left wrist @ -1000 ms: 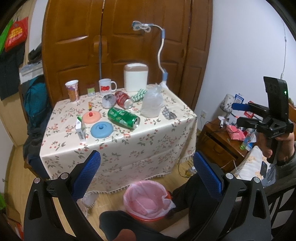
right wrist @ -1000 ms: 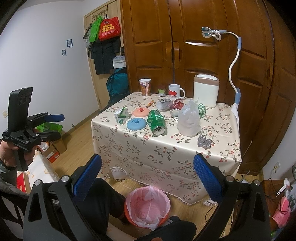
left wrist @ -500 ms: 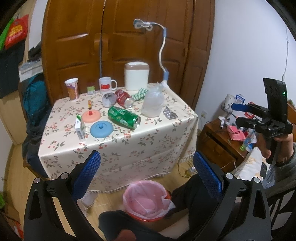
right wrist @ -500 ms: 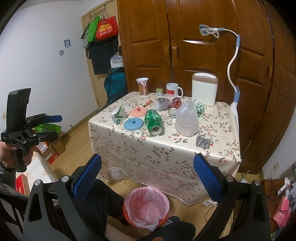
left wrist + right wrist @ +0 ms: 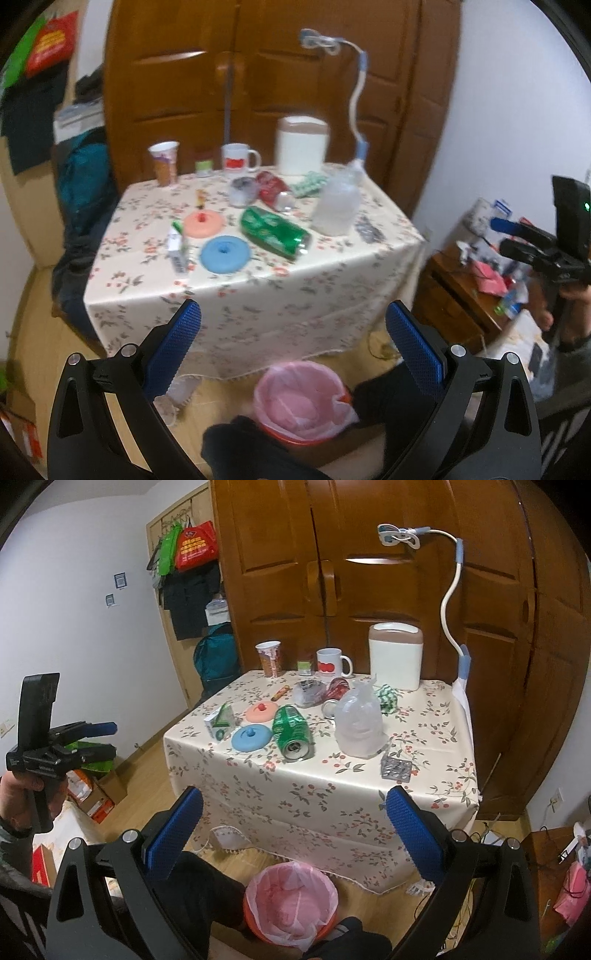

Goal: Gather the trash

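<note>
Since a second ago both wrist cameras have drawn nearer the table (image 5: 369, 794), which now sits larger in each view, and the left wrist view has gone blurred. The table stands before brown wooden wardrobe doors (image 5: 369, 583) and wears a cream tablecloth with a flower print; a wooden floor (image 5: 147, 775) runs beneath, and bags and dark clothes hang on the white wall to the left. A white gooseneck phone holder (image 5: 448, 590) rises from the table's right rear corner beside a white canister with a brown lid (image 5: 396, 657). The trash lies scattered on the cloth: a crushed green can (image 5: 292, 733) on its side near the front, a red can (image 5: 338, 688) behind it, a clear crumpled plastic bag (image 5: 360, 722) just right of the green can, a foil blister pack (image 5: 396, 768) near the right front edge, and a small carton (image 5: 220, 722) at the left. A pink lid (image 5: 261, 712) and a blue lid (image 5: 251, 737) lie between carton and green can; a paper cup (image 5: 269, 658) and a white mug (image 5: 330, 662) stand at the back. On the floor in front stands a bin lined with a pink bag (image 5: 291, 897). The left gripper (image 5: 293, 338) and the right gripper (image 5: 295, 821) both hang in the air short of the table, jaws spread wide, gripping nothing.
</note>
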Demonstrator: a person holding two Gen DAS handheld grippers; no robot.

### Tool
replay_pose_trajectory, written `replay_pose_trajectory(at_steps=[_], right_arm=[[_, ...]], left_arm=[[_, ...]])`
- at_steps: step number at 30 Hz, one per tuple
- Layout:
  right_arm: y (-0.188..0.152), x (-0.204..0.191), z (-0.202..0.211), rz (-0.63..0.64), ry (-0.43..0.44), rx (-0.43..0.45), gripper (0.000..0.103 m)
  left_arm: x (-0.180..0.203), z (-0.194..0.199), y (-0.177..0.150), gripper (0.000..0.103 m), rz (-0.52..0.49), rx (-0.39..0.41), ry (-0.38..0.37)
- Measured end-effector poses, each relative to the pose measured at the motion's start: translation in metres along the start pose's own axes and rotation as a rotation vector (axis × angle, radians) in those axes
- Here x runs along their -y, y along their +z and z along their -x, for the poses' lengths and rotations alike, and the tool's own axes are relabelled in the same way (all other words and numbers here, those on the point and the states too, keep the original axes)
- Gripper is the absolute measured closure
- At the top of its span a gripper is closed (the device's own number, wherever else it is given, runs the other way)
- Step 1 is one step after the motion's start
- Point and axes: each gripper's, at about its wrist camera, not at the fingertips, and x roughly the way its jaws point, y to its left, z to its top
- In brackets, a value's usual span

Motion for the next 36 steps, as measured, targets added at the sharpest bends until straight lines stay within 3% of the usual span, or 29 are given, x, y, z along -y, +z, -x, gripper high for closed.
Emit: replay_pose_trajectory(at_steps=[10, 16, 21, 28, 36], right_arm=[[0.009, 0.015, -0.041, 0.000, -0.015, -0.041, 0.005], [0.017, 0.023, -0.074, -0.018, -0.017, -0.061, 0.005], [0.022, 0.035, -0.104, -0.028, -0.022, -0.076, 0.005], [0.032, 0.052, -0.161, -0.025, -0.046, -0.103, 0.005], [0.046, 0.068, -0.220, -0.038, -0.055, -0.120, 0.005]], left_arm=[[-0.053, -0.057, 0.018, 0.008, 0.053, -0.038, 0.061], [-0.084, -0.095, 0.029, 0.017, 0.082, -0.056, 0.124], [-0.105, -0.129, 0.035, 0.025, 0.078, -0.062, 0.146], [-0.129, -0.174, 0.046, 0.026, 0.102, -0.081, 0.134], [-0.150, -0.218, 0.053, 0.045, 0.109, -0.114, 0.188]])
